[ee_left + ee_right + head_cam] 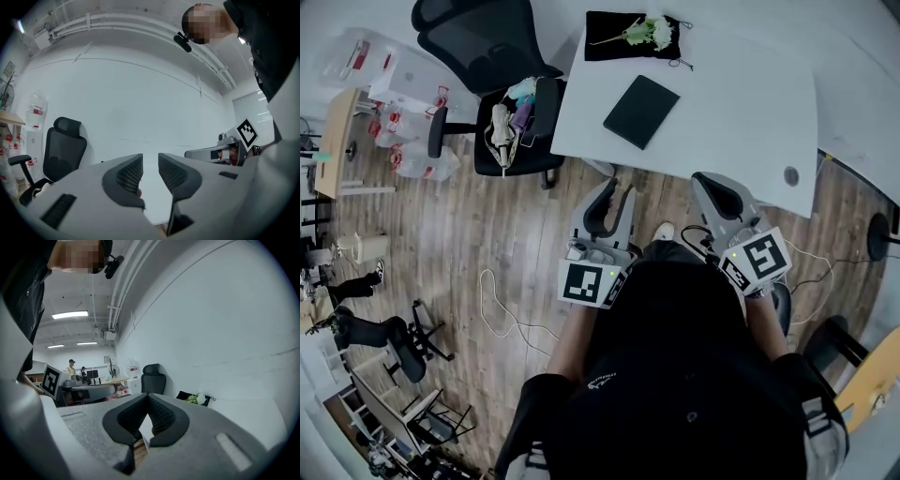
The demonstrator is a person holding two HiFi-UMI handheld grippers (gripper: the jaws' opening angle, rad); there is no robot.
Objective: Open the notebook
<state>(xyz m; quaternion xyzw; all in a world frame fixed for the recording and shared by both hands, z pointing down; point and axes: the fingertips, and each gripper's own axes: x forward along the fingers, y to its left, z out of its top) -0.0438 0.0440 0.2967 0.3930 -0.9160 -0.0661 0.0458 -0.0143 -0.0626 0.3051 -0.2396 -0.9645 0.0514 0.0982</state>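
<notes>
Notebook (pixel 641 111) shows only in our head view, closed on the worktop (pixel 741 103); it lies well ahead of our left claw (pixel 616 195), jaws apart and empty; our right claw (pixel 717 186) has its tips together.

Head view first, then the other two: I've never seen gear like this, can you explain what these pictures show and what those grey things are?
A person stands at a white table with a hand-held grabbing tool in each hand. The head view looks down from a camera on the person's head: the left tongs and right tongs reach out ahead. The other two pictures come from a camera riding on each tool, looking along its tongs. The left tongs stand apart, the right tongs meet at the tips; neither holds anything. On the table lie a closed black notebook and white flowers on a black cloth.
</notes>
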